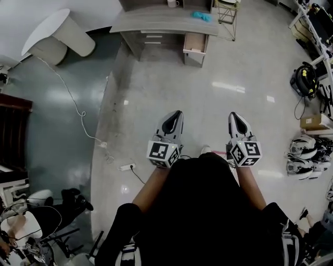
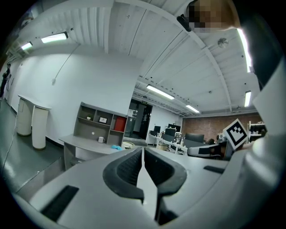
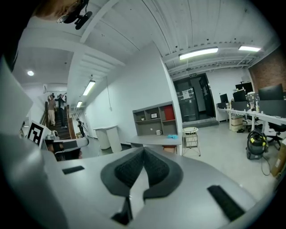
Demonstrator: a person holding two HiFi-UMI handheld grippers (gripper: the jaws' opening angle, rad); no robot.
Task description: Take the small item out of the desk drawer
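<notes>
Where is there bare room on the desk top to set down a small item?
The desk top is bare from its left end across to the teal object, in front of the white mug. Only the right end, above the open drawer, is taken up.

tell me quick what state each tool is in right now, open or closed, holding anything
left tool: closed, holding nothing
right tool: closed, holding nothing

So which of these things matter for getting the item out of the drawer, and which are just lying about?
For the job: desk, its drawers, left gripper and right gripper, both with jaws shut, empty.

Just lying about: mug, blue item on the desk, wire stool, vacuum cleaner, power strip, cardboard box.
</notes>
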